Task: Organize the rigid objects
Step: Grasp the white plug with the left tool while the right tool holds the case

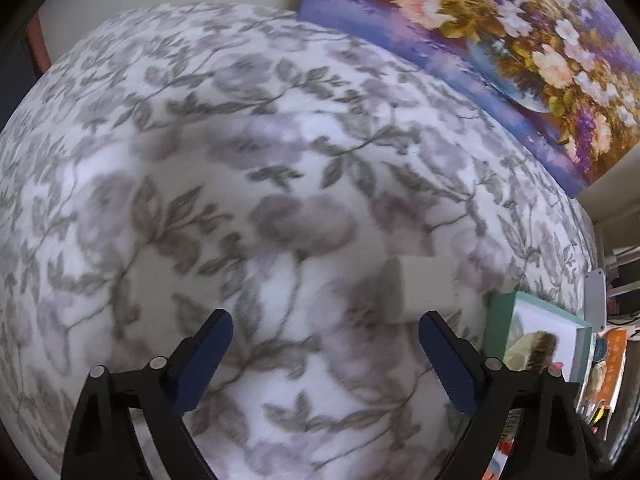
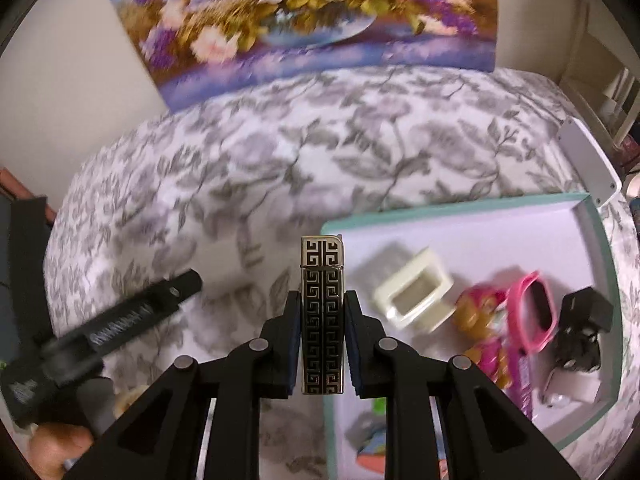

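The right gripper clamps an upright black-and-gold patterned lighter above the left rim of the teal-edged box, which holds a cream frame and pink sunglasses. The left gripper spreads wide and empty over the floral bedspread, a white block just beyond its right finger.

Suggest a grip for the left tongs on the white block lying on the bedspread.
The white block is a plain boxy shape lying on the floral bedspread, near the teal tray. The left tongs are open with the block just ahead, toward their right finger. Probably shift right, come from above, and pinch its two opposite flat side faces.
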Tool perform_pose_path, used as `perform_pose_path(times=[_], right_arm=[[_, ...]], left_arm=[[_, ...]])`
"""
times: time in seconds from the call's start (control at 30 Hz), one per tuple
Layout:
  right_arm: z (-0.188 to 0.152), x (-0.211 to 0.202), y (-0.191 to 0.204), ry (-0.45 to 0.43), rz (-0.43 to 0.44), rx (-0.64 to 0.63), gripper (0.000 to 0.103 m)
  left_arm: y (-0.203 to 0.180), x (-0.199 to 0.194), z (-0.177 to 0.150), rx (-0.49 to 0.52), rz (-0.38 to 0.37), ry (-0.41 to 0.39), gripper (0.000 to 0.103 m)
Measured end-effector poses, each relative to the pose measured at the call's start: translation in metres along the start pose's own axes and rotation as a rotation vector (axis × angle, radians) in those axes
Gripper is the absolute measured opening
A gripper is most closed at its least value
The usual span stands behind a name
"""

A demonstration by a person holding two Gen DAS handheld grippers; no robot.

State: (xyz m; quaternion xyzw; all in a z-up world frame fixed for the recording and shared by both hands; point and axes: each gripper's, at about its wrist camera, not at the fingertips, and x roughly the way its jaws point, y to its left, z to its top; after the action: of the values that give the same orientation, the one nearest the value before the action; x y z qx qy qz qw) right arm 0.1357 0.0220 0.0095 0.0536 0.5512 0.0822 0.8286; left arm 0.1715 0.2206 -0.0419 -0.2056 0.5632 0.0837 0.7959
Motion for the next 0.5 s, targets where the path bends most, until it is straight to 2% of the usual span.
perform_pose_path(times=[0.17, 0.23, 0.5], right_arm=[[0.014, 0.01, -0.01, -0.023, -0.004, -0.001, 0.021], [0.018, 0.015, -0.011, -0.022, -0.002, -0.005, 0.021], [0.022, 0.025, -0.013, -0.021, -0.011, -0.007, 0.021]], left_arm=[[-0.024, 0.019, 0.005, 0.073, 0.001, -0.034, 0.086], [-0.027, 0.019, 0.004, 0.083, -0.009, -0.042, 0.077], [-0.041, 0.018, 0.004, 0.126, -0.037, -0.071, 0.076]])
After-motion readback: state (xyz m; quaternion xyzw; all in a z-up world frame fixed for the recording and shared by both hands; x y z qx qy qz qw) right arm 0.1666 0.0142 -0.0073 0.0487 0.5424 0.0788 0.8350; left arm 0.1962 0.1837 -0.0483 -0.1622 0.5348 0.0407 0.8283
